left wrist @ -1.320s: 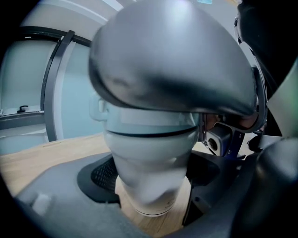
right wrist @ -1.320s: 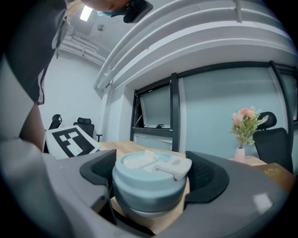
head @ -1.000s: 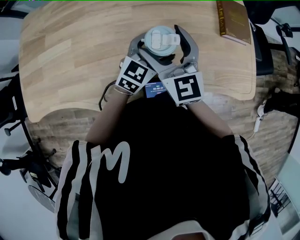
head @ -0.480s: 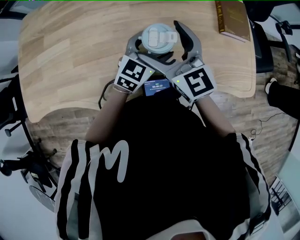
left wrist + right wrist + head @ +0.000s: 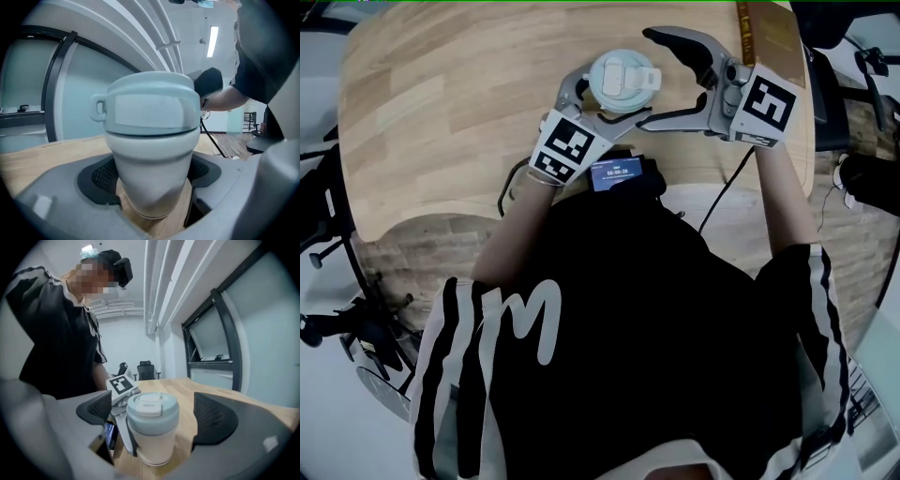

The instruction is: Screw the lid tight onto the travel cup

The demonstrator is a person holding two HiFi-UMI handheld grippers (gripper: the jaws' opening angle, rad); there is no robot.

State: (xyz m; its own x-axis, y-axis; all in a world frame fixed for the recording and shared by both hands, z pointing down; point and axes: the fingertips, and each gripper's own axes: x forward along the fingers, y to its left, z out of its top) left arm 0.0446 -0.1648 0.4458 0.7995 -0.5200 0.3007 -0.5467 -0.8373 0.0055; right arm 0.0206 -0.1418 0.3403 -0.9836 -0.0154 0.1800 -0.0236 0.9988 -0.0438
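Note:
A pale travel cup (image 5: 623, 82) with a light blue-green lid (image 5: 152, 409) stands upright on the wooden table (image 5: 441, 112). My left gripper (image 5: 605, 101) is shut on the cup's body (image 5: 152, 183), its grey pads (image 5: 101, 176) pressed against both sides below the lid (image 5: 150, 108). My right gripper (image 5: 661, 77) reaches in level from the cup's right. Its jaws have just been opening and stand wide. In the right gripper view the cup (image 5: 152, 437) stands between the pads (image 5: 213, 420), touching neither.
A brown book (image 5: 764, 37) lies at the table's far right edge. A small phone with a lit screen (image 5: 616, 172) sits at the near edge beside the person's body, with a black cable (image 5: 511, 187) close by. Office chairs (image 5: 146, 369) stand beyond the table.
My right gripper has let go of the lid, swung from the near side round to the cup's right, and opened wider. The left gripper and the cup stayed put.

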